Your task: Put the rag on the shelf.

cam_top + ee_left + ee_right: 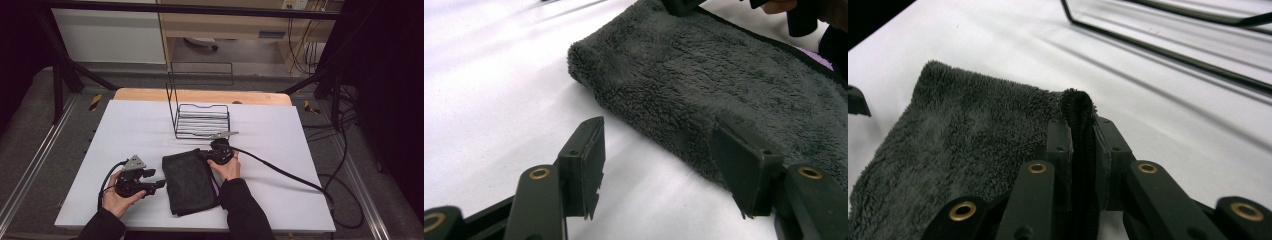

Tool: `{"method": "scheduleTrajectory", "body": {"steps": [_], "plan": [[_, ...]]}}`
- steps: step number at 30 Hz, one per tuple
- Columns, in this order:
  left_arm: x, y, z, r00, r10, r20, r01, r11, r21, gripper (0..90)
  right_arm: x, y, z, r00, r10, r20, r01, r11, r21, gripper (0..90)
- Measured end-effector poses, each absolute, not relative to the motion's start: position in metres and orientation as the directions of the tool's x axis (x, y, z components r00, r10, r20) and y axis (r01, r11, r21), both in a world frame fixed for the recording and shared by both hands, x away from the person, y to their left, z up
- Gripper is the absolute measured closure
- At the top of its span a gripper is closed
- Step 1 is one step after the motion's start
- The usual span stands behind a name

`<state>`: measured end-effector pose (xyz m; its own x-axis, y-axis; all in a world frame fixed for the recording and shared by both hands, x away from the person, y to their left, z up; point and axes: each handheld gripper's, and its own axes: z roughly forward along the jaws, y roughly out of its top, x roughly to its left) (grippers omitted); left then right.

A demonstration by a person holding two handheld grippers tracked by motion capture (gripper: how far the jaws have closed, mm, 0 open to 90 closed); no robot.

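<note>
A dark grey fluffy towel (189, 181) lies folded on the white table (125, 130), near the front middle. My right gripper (206, 155) is shut on the towel's far right corner; in the right gripper view the towel edge (1079, 107) stands pinched between the jaws of the right gripper (1081, 145). My left gripper (159, 184) rests on the table just left of the towel, open. In the left gripper view the left gripper (664, 165) faces the towel (704, 85), with its jaws wide apart and the right jaw against the towel's near edge.
A black wire rack (201, 116) stands behind the towel at the table's middle back; its frame (1168, 45) runs across the right gripper view. Cables (295, 175) trail off to the right. A bit of purple (215, 187) shows by the towel's right edge.
</note>
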<state>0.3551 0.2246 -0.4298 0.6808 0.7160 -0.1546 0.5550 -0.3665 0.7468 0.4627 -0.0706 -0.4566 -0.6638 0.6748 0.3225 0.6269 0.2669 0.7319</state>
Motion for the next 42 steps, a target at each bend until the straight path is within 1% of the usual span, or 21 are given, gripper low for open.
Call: {"method": "scheduleTrajectory", "body": {"steps": [3, 10, 14, 17, 20, 22, 23, 24, 25, 26, 27, 28, 29, 30, 33, 34, 35, 37, 38, 40, 42], "plan": [[0.355, 0.226, -0.429, 0.680, 0.717, -0.154, 0.555, -0.365, 0.748, 38.2, 0.458, -0.074, -0.453, -0.648, 0.700, 0.299, 0.618, 0.255, 0.743, 80.4], [0.355, 0.226, -0.429, 0.678, 0.717, -0.160, 0.555, -0.356, 0.752, 37.8, 0.450, -0.086, -0.448, -0.612, 0.738, 0.284, 0.623, 0.228, 0.748, 80.6], [0.355, 0.227, -0.429, 0.678, 0.717, -0.160, 0.555, -0.357, 0.751, 37.2, 0.442, -0.097, -0.447, -0.572, 0.780, 0.253, 0.624, 0.213, 0.752, 80.6], [0.356, 0.227, -0.429, 0.678, 0.717, -0.163, 0.556, -0.354, 0.752, 36.6, 0.437, -0.102, -0.444, -0.559, 0.795, 0.236, 0.621, 0.212, 0.755, 80.6], [0.357, 0.226, -0.429, 0.681, 0.714, -0.164, 0.554, -0.357, 0.752, 35.0, 0.433, -0.109, -0.442, -0.551, 0.807, 0.214, 0.615, 0.219, 0.758, 80.2], [0.357, 0.225, -0.430, 0.684, 0.710, -0.167, 0.557, -0.362, 0.747, 31.9, 0.434, -0.110, -0.445, -0.555, 0.803, 0.219, 0.615, 0.219, 0.757, 79.4], [0.358, 0.224, -0.430, 0.688, 0.707, -0.167, 0.558, -0.368, 0.744, 27.2, 0.435, -0.109, -0.449, -0.568, 0.797, 0.206, 0.602, 0.233, 0.764, 77.4], [0.359, 0.223, -0.430, 0.691, 0.703, -0.170, 0.561, -0.373, 0.739, 27.2, 0.435, -0.109, -0.449, -0.568, 0.797, 0.206, 0.602, 0.233, 0.764, 77.4], [0.360, 0.223, -0.430, 0.693, 0.700, -0.170, 0.563, -0.378, 0.735, 24.8, 0.435, -0.109, -0.450, -0.574, 0.793, 0.202, 0.596, 0.235, 0.768, 75.3], [0.361, 0.222, -0.430, 0.696, 0.698, -0.170, 0.563, -0.383, 0.732, 19.2, 0.435, -0.112, -0.447, -0.584, 0.786, 0.204, 0.587, 0.236, 0.775, 68.9], [0.362, 0.221, -0.429, 0.697, 0.696, -0.172, 0.565, -0.385, 0.730, 16.0, 0.435, -0.115, -0.443, -0.592, 0.781, 0.199, 0.575, 0.237, 0.783, 63.0], [0.364, 0.220, -0.427, 0.698, 0.695, -0.170, 0.562, -0.386, 0.732, 13.5, 0.434, -0.117, -0.439, -0.600, 0.776, 0.195, 0.561, 0.235, 0.794, 59.4], [0.366, 0.220, -0.426, 0.698, 0.696, -0.169, 0.561, -0.385, 0.733, 13.5, 0.434, -0.117, -0.439, -0.600, 0.776, 0.195, 0.561, 0.235, 0.794, 59.4], [0.368, 0.219, -0.424, 0.697, 0.697, -0.167, 0.560, -0.384, 0.735, 12.0, 0.433, -0.120, -0.434, -0.610, 0.769, 0.194, 0.551, 0.236, 0.800, 54.6], [0.377, 0.215, -0.419, 0.683, 0.711, -0.168, 0.572, -0.376, 0.729, 10.3, 0.430, -0.130, -0.418, -0.640, 0.746, 0.185, 0.523, 0.246, 0.816, 35.1], [0.381, 0.214, -0.416, 0.681, 0.714, -0.162, 0.570, -0.378, 0.729, 10.1, 0.428, -0.132, -0.415, -0.642, 0.744, 0.184, 0.519, 0.245, 0.819, 31.1], [0.385, 0.212, -0.414, 0.676, 0.719, -0.161, 0.570, -0.372, 0.732, 10.1, 0.428, -0.132, -0.415, -0.642, 0.744, 0.184, 0.519, 0.245, 0.819, 31.1], [0.393, 0.208, -0.410, 0.669, 0.727, -0.154, 0.566, -0.365, 0.739, 9.9, 0.426, -0.136, -0.413, -0.646, 0.738, 0.195, 0.515, 0.233, 0.825, 22.0], [0.397, 0.206, -0.409, 0.662, 0.735, -0.149, 0.565, -0.358, 0.743, 11.4, 0.424, -0.140, -0.413, -0.646, 0.735, 0.204, 0.518, 0.226, 0.825, 15.7], [0.405, 0.201, -0.406, 0.650, 0.749, -0.129, 0.558, -0.355, 0.750, 13.1, 0.423, -0.143, -0.414, -0.649, 0.733, 0.205, 0.516, 0.225, 0.827, 12.3], [0.412, 0.195, -0.406, 0.644, 0.754, -0.130, 0.558, -0.347, 0.754, 13.9, 0.422, -0.145, -0.415, -0.651, 0.730, 0.207, 0.518, 0.228, 0.824, 11.8]]}}
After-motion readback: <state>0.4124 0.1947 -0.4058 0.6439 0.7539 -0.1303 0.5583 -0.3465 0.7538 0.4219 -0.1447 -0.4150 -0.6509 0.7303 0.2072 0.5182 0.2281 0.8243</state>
